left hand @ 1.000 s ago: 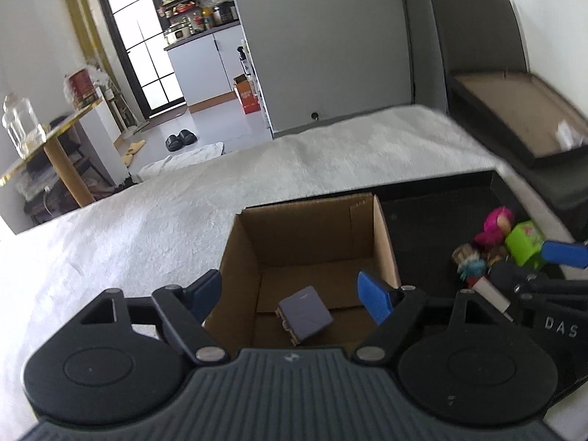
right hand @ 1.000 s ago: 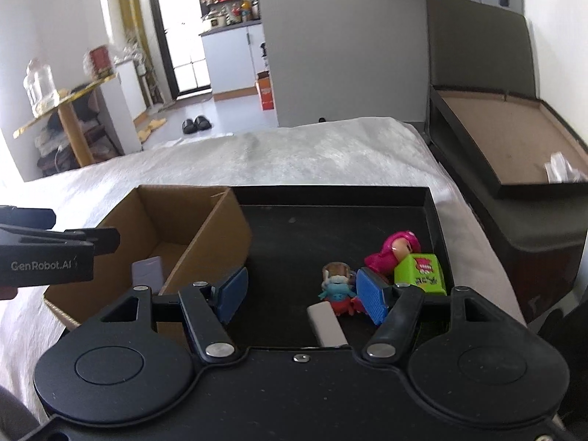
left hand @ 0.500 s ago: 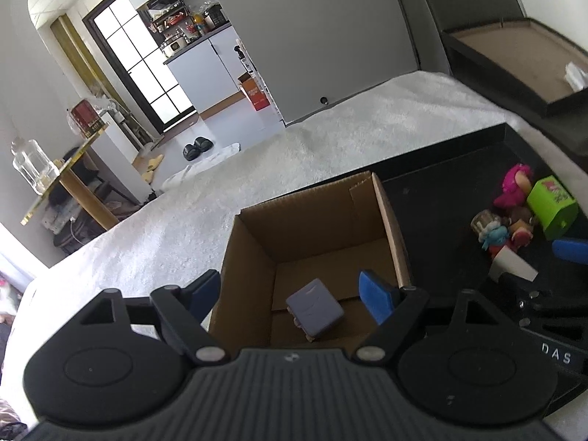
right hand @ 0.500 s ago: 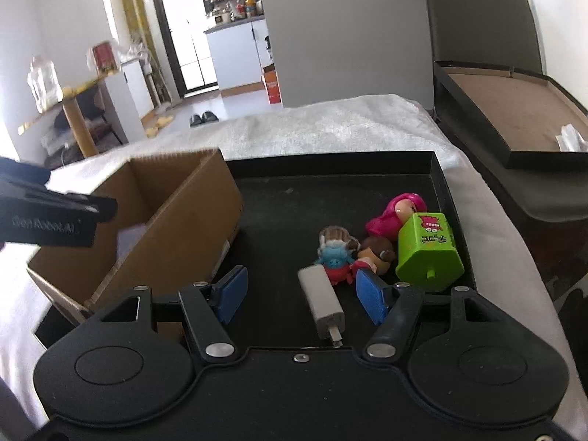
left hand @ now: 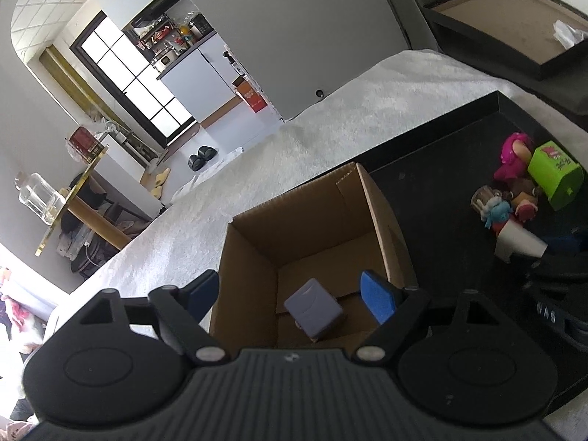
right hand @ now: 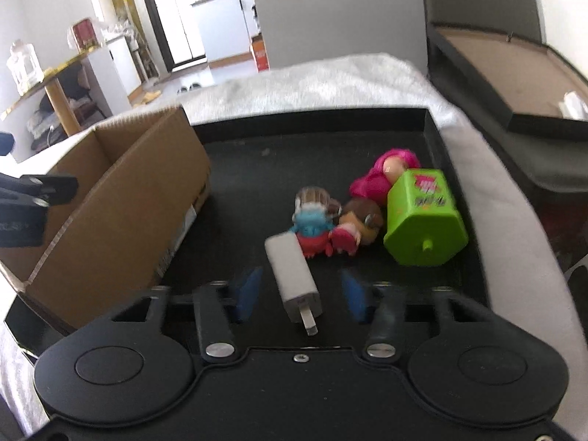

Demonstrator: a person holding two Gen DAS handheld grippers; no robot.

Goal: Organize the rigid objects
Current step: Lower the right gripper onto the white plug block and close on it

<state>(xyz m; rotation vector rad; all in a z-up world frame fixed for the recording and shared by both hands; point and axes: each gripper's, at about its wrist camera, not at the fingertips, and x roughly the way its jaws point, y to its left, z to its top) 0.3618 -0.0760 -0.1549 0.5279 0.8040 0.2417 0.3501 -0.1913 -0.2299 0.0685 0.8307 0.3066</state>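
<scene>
Left wrist view: one grey block (left hand: 313,307) in cardboard box (left hand: 382,217), left gripper (left hand: 290,294) jaws spread empty; right gripper (right hand: 299,296) jaws spread around white charger (right hand: 294,275), toys (right hand: 422,217) left on tray (right hand: 433,136).

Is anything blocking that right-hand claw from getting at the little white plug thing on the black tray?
Nothing visible does. The white charger lies on the black tray between the open fingers of the right gripper, prongs toward the camera. The small toy figures sit just beyond its far end, not between.
</scene>
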